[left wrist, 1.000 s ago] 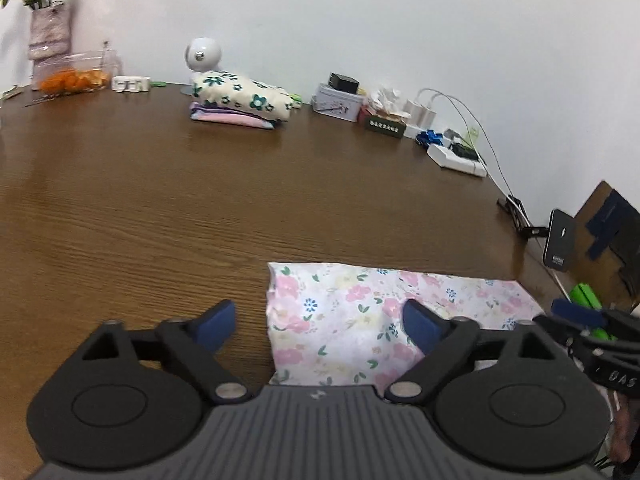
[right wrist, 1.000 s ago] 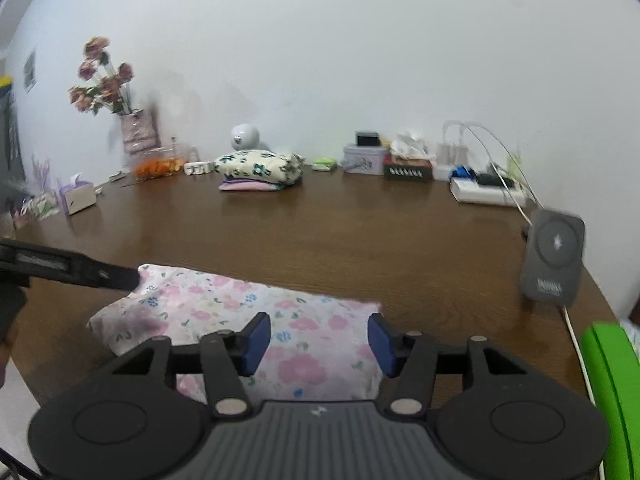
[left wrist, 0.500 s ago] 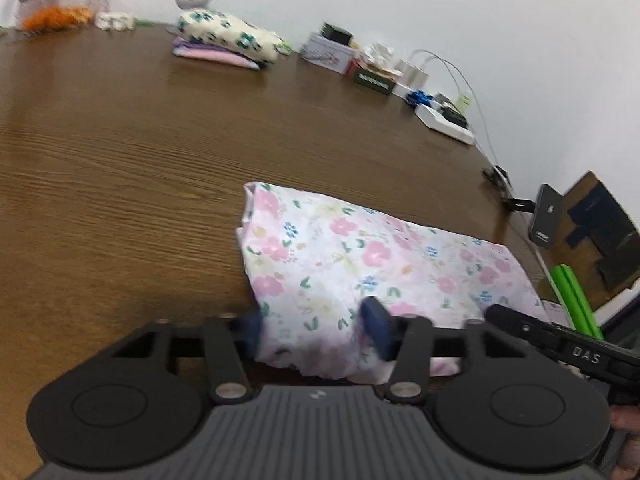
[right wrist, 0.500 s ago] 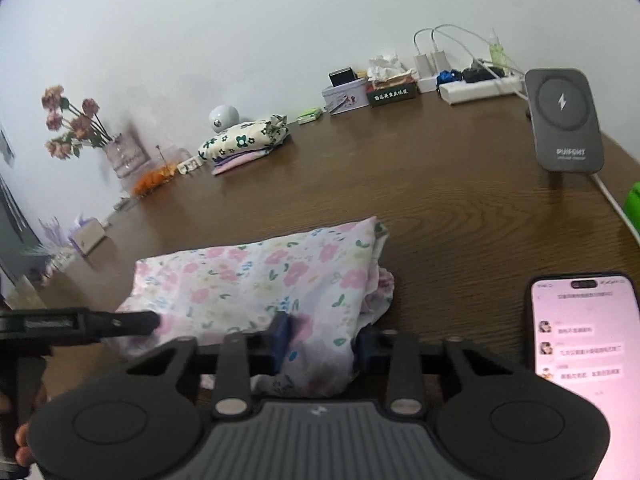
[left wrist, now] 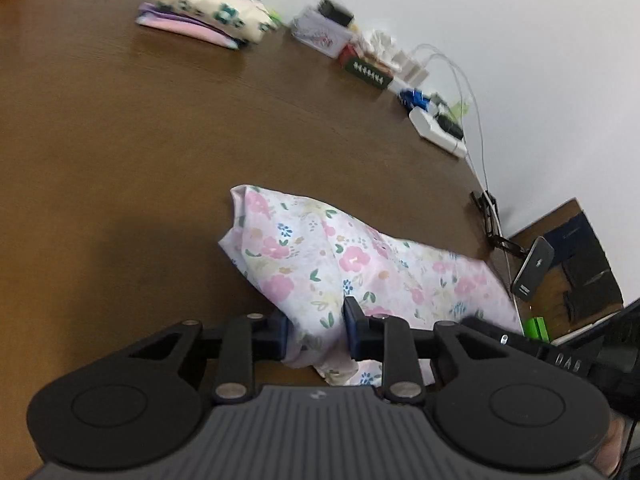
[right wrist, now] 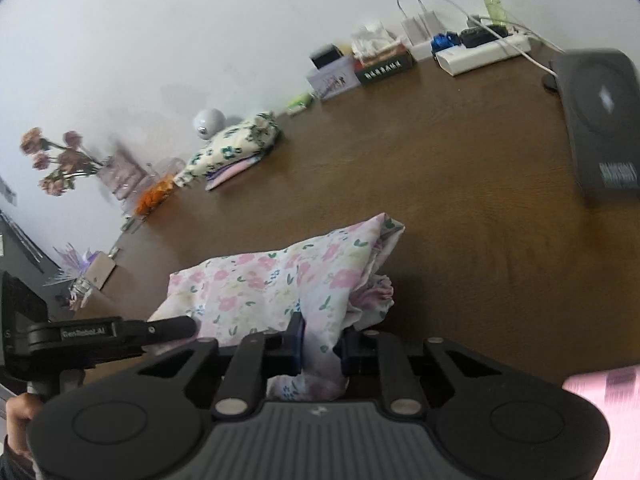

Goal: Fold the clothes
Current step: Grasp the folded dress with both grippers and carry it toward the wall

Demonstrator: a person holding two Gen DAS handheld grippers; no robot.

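Note:
A white cloth with pink flowers (left wrist: 360,264) lies folded on the brown wooden table (left wrist: 120,140). My left gripper (left wrist: 318,332) is at the cloth's near left edge. Its jaws are closing, and a fold of the fabric is pinched between the pads. My right gripper (right wrist: 322,344) is at the near right corner of the floral cloth (right wrist: 280,276). Its jaws are also closing, with bunched fabric between the blue pads. The cloth rises in a ridge toward both grips. The left gripper's black finger (right wrist: 172,328) shows at the cloth's left end in the right wrist view.
A stack of folded clothes (left wrist: 204,16) sits at the table's far side. Along the wall are boxes, a tissue box (right wrist: 384,60) and a power strip (left wrist: 438,130) with cables. A dark charger stand (right wrist: 596,120) and a lit phone (right wrist: 600,384) are on the right, and a flower vase (right wrist: 120,168) on the left.
Both grippers came down to the cloth's near edge and their jaws went from wide open to pinched on the fabric. The cloth has bunched up and lifted near the grips.

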